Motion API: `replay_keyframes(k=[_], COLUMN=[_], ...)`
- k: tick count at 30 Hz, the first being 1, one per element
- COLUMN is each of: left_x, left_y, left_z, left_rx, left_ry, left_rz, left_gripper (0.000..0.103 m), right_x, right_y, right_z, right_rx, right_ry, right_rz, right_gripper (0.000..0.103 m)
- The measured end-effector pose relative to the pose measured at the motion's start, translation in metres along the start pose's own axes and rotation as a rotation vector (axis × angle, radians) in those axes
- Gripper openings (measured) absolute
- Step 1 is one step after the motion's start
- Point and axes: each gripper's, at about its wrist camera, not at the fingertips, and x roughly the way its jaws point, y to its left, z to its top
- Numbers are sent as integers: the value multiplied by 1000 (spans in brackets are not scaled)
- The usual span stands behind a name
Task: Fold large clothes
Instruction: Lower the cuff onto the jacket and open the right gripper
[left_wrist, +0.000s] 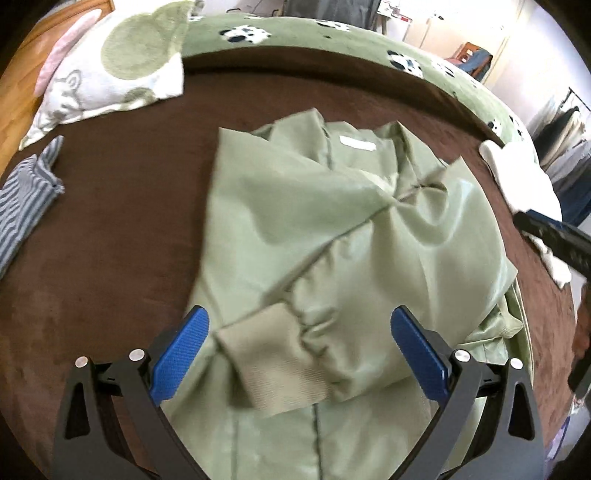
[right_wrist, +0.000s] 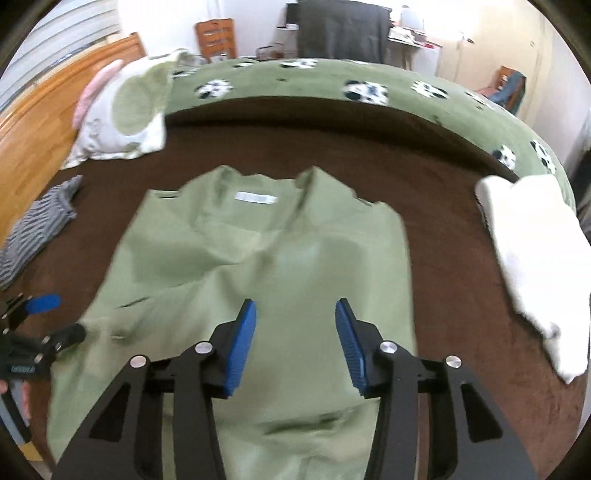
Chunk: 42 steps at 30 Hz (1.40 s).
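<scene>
Slippage is the main risk: in the left wrist view the left tongs (left_wrist: 299, 347) gape wide around the ribbed cuff (left_wrist: 280, 365), gripping nothing, so the folded sleeve could slide off the green jacket (left_wrist: 295, 206) on the bed (left_wrist: 110, 221). In the right wrist view the right tongs (right_wrist: 295, 343) hover half-open, empty; collar toward 12 o'clock, long axis 12–6.

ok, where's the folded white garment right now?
The folded white fleecy garment lies on the brown bedspread at the right of both wrist views, right of the light-green jacket and just below the green panda-print blanket.
</scene>
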Motion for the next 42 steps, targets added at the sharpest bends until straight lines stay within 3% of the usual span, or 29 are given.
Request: replay_keyframes(k=[4, 10, 18, 24, 32, 34, 35, 36, 42], left_x=[19, 60, 73, 78, 78, 76, 76, 74, 53], left_y=[-12, -18, -7, -11, -10, -7, -6, -5, -5], left_z=[-4, -24, -47, -55, -53, -49, -47, -44, -33], left_rx=[-13, 19, -12, 15, 12, -7, -18, -31, -66], left_ry=[19, 64, 7, -47, -58, -33, -20, -9, -12], left_rz=[-8, 53, 38, 54, 57, 44, 37, 33, 36], left_gripper=[96, 97, 97, 98, 97, 97, 97, 97, 97], right_x=[25, 65, 124, 129, 126, 122, 119, 115, 75], right_y=[-33, -58, -67, -67, -61, -58, -57, -57, -43], right_z=[-1, -6, -21, -25, -25, -24, -23, -22, -17], right_rx=[39, 58, 37, 15, 0, -10, -4, 9, -14], right_ry=[40, 71, 124, 101, 84, 81, 79, 72, 35], right_rz=[11, 9, 19, 27, -14, -58, -56, -39, -22], right_gripper=[22, 22, 21, 22, 24, 34, 52, 79, 82])
